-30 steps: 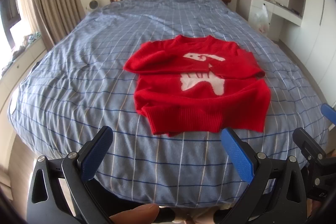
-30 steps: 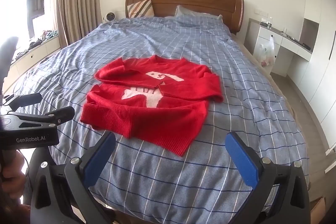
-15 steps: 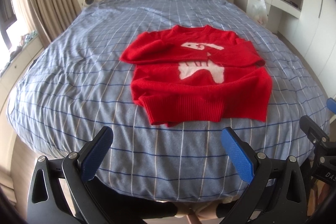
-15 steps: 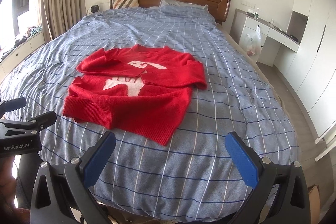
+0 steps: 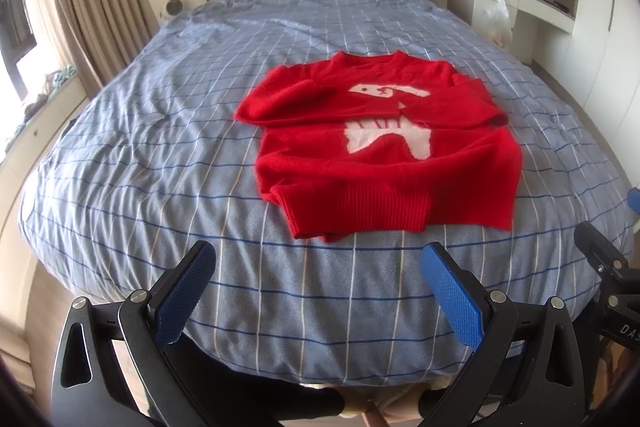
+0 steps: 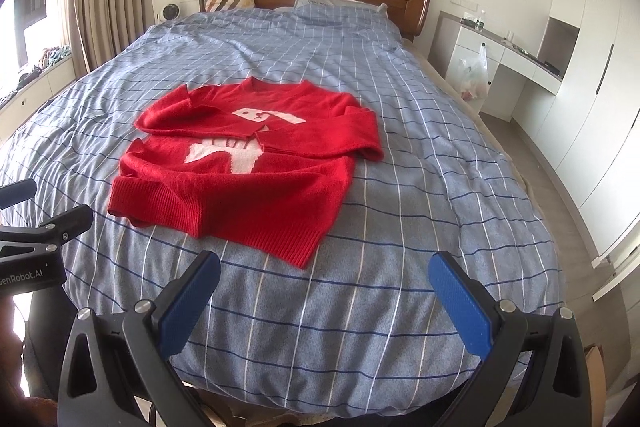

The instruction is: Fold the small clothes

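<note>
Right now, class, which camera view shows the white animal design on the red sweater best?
The left wrist view: the white animal design faces it nearly square. The right wrist view shows the design slanted and smaller, with the folded sleeves crossing it.

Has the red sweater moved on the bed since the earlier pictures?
No. The red sweater lies on the same squares of the checked bedcover, sleeves folded as before. Only the cameras have shifted.

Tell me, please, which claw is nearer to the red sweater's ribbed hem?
Left, though only slightly. The left claw hovers open just in front of the red sweater's hem, almost centred on it. The right claw is open too, off the hem's right corner.
</note>
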Demonstrator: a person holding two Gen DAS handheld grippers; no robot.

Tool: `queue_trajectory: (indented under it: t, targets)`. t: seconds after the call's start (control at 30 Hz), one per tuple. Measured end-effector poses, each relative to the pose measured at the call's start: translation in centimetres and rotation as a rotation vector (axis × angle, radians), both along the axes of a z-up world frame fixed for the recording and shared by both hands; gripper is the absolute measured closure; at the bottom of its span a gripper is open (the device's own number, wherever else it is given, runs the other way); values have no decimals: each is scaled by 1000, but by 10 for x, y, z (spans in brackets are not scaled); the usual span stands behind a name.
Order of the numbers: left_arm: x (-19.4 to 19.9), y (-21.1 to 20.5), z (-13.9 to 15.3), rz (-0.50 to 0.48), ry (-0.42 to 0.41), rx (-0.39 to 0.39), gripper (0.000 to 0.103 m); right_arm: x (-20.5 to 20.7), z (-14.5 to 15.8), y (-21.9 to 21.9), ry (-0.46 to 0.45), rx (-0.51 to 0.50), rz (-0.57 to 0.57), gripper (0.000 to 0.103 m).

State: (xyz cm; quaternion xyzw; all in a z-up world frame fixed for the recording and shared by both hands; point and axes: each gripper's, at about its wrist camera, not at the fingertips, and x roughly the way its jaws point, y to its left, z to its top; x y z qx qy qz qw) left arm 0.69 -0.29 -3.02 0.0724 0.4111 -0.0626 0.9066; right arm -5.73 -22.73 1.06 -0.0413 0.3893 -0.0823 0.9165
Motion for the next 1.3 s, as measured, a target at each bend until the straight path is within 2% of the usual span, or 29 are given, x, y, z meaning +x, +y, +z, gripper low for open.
queue_trajectory:
  t: [1.3]
  targets:
    - [-2,-1,-9,-1,18,5,0,1,-2,0,25,-7,-19,0]
